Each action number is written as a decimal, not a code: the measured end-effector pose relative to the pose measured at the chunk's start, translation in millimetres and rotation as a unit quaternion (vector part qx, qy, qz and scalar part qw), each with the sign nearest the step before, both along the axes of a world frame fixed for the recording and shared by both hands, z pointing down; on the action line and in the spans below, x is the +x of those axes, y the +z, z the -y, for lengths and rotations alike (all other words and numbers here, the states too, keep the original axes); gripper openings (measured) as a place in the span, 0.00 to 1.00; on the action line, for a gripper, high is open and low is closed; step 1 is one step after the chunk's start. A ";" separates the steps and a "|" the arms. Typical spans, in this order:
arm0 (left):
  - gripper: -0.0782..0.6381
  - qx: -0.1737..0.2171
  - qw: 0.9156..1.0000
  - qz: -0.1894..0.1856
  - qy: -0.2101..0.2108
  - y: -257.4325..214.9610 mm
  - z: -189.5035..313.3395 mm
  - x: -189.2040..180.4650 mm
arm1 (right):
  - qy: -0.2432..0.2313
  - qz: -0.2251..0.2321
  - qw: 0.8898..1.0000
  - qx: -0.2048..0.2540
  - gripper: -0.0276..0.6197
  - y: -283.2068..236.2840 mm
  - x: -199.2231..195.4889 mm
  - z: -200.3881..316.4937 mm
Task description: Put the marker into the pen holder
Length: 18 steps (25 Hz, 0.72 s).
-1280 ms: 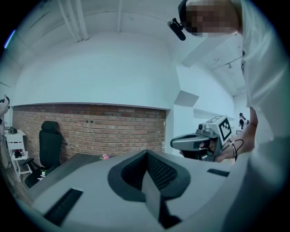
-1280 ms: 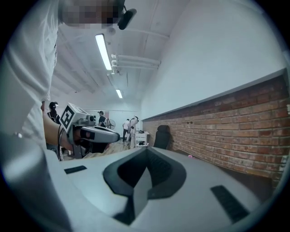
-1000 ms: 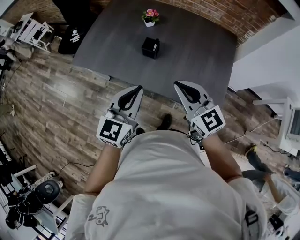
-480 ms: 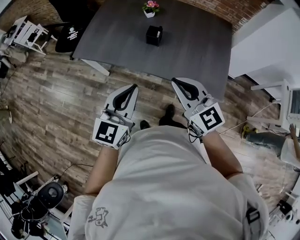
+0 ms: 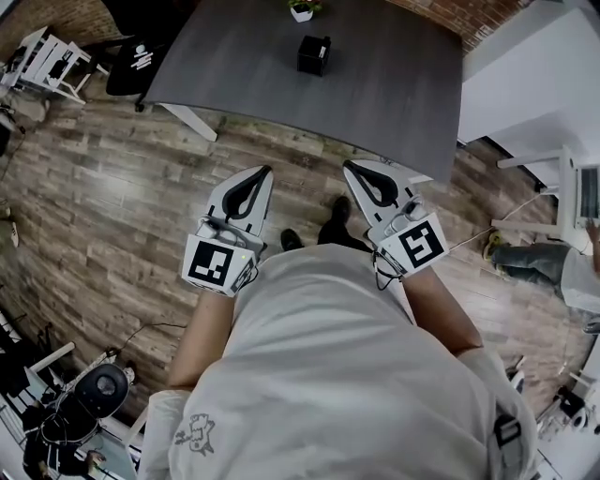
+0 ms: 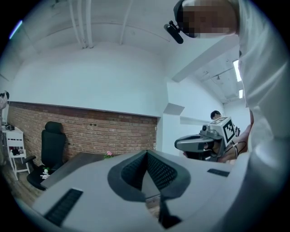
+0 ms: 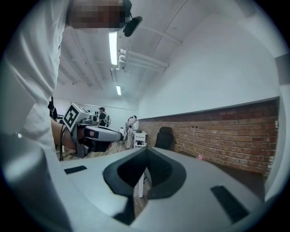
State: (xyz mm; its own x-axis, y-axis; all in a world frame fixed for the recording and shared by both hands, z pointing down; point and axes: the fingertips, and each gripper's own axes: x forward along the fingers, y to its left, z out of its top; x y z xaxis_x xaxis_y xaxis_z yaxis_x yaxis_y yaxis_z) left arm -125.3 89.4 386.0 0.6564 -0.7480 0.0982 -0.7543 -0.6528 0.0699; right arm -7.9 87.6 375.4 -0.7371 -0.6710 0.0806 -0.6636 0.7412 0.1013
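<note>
The black square pen holder [image 5: 314, 54] stands on the dark grey table [image 5: 403, 84] far ahead of me. No marker shows in any view. I hold both grippers close to my chest, over the wooden floor and short of the table's near edge. My left gripper [image 5: 265, 171] is shut with nothing in it; in the left gripper view its tips [image 6: 146, 152] meet. My right gripper [image 5: 349, 167] is shut and empty too, its tips [image 7: 146, 149] together. Each gripper view shows the other gripper beside it.
A small white pot of flowers [image 5: 302, 9] sits behind the pen holder. A black office chair [image 5: 141, 56] and a white rack [image 5: 47, 56] stand left of the table. A white desk [image 5: 525, 84] and another person [image 5: 553, 262] are at the right.
The table and pen holder have slid up toward the frame's top, so they lie farther from me. Both grippers have stayed shut and kept their places near my chest.
</note>
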 end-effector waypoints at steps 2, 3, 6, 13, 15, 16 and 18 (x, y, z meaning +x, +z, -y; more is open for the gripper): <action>0.12 -0.001 1.000 -0.001 0.000 0.0 -1.4 -4.3 | 0.000 0.001 1.000 0.000 0.05 -0.1 -4.2 -2.2; 0.12 0.000 1.000 -0.002 0.000 -0.2 -1.8 -5.6 | 0.001 0.002 1.000 0.000 0.05 -0.3 -5.5 -2.6; 0.12 0.002 1.000 -0.003 0.001 -0.6 -3.4 -7.5 | 0.000 0.004 1.000 0.001 0.05 -1.0 -8.1 -4.3; 0.12 0.005 1.000 -0.008 -0.001 -2.5 -4.2 -10.8 | -0.001 0.002 1.000 0.007 0.05 -5.7 -9.9 -5.2; 0.12 0.006 1.000 -0.008 0.000 -3.0 -3.9 -10.8 | 0.002 0.002 1.000 0.007 0.05 -6.7 -9.6 -4.3; 0.12 0.007 1.000 -0.008 0.001 -3.4 -3.8 -11.1 | 0.003 0.003 1.000 0.008 0.05 -7.3 -9.9 -4.1; 0.12 0.008 1.000 -0.009 0.002 -4.1 -3.2 -11.9 | 0.003 0.003 1.000 0.010 0.05 -9.1 -11.4 -4.1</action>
